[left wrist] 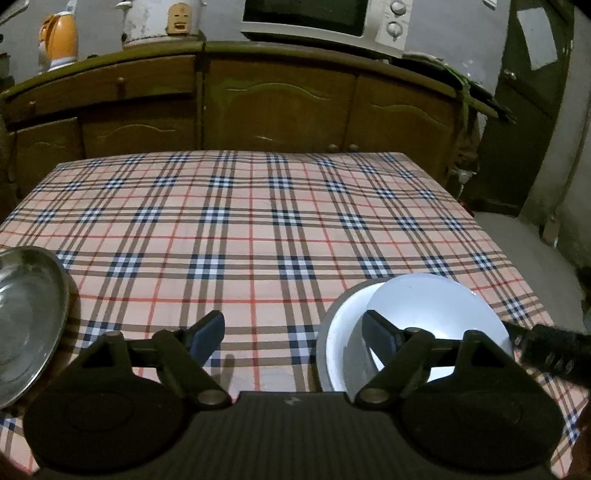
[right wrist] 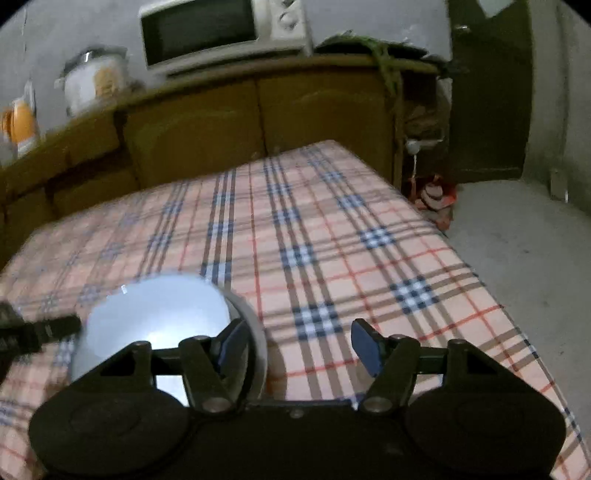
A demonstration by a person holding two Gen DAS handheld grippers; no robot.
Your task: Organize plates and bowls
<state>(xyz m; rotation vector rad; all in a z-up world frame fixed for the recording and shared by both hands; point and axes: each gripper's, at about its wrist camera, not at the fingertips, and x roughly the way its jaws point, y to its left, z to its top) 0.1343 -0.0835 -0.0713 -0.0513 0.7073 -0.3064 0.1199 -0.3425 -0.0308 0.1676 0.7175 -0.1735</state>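
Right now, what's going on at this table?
A person is sorting dishes on the plaid-covered table with two hand-held grippers. Both are open and empty. The right hand-held gripper straddles the rim of the white bowl, which sits tilted in a white plate. The left hand-held gripper hovers between that stack and a metal bowl.

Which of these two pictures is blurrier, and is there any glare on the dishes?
Right wrist view: blurrier, the microwave and tablecloth smeared, glare on the white bowl. Left wrist view: sharp, soft sheen on the metal bowl, fisheye bending the cabinet.
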